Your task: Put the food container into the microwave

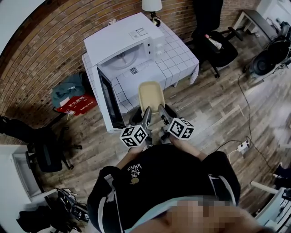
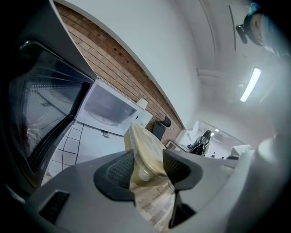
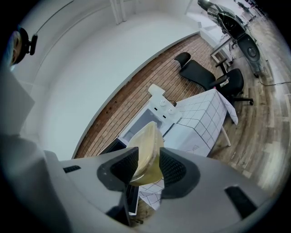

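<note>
The food container (image 1: pixel 151 95) is a pale yellow tub with a lid, held in the air in front of the white microwave (image 1: pixel 119 43). The microwave's dark door (image 1: pixel 109 98) stands swung open to the left, and the cavity (image 1: pixel 122 59) shows. My left gripper (image 1: pixel 146 112) grips the container's near left edge and my right gripper (image 1: pixel 162 109) its near right edge. In the left gripper view the container (image 2: pixel 144 152) sits between the pads of that gripper (image 2: pixel 148 166). In the right gripper view the container (image 3: pixel 146 152) is pinched in that gripper (image 3: pixel 148 166).
The microwave stands on a table with a white checked cloth (image 1: pixel 179 57). A lamp (image 1: pixel 152 7) is behind it. A black office chair (image 1: pixel 218 43) stands at the right, another chair (image 1: pixel 43 152) at the left. Bags (image 1: pixel 72 98) and a power strip (image 1: pixel 244 146) lie on the wooden floor.
</note>
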